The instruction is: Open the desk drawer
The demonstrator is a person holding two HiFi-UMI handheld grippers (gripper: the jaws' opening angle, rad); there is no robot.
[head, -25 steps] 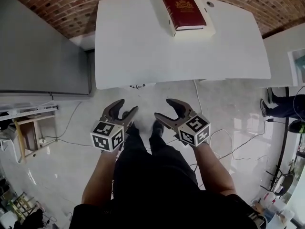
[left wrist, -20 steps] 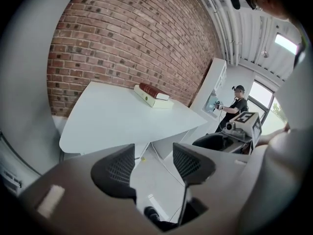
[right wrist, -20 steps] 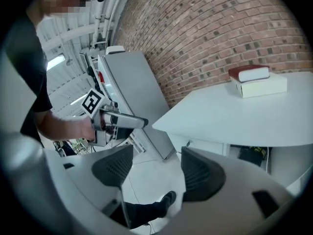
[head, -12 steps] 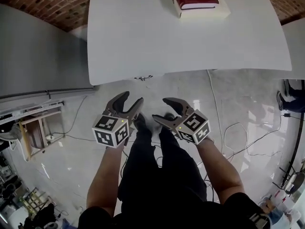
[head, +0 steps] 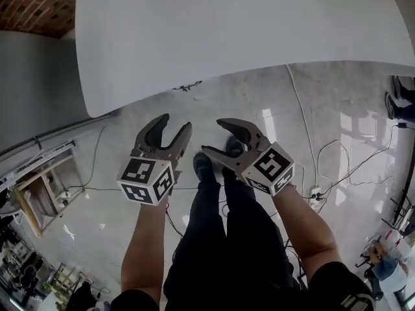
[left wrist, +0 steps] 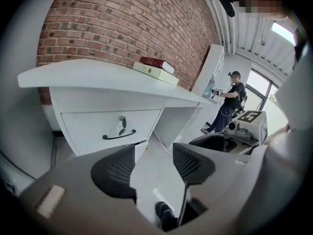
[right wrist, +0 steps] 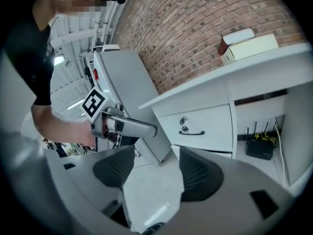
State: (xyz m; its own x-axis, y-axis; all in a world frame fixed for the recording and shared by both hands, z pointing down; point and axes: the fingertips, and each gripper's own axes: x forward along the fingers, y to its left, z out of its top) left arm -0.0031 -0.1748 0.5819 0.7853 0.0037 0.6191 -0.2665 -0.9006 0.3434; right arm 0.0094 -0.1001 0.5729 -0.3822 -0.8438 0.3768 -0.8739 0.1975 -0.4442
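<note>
1. A red brick wall [left wrist: 122, 23] backs a white desk [head: 227, 37] standing on a glossy pale floor [head: 259, 102], where cables [head: 316, 190] trail at the right.
2. A grey cabinet [right wrist: 127, 82] stands just beside the desk's drawer end.
3. A red book [left wrist: 156, 62] lies on a cream box [left wrist: 154, 73] on the desk top, near the wall.
4. The drawer [left wrist: 93, 126] sits closed under the desk top, with a dark handle [left wrist: 119, 135] and a key [left wrist: 122, 123] in the lock above it.
5. The left tool [head: 175, 123] hangs over the floor, short of the desk, its jaws wide apart with nothing between them.
6. The right tool [head: 216, 137], just beside the left one, has just been closing slightly, but its jaws stand wide and empty.
</note>
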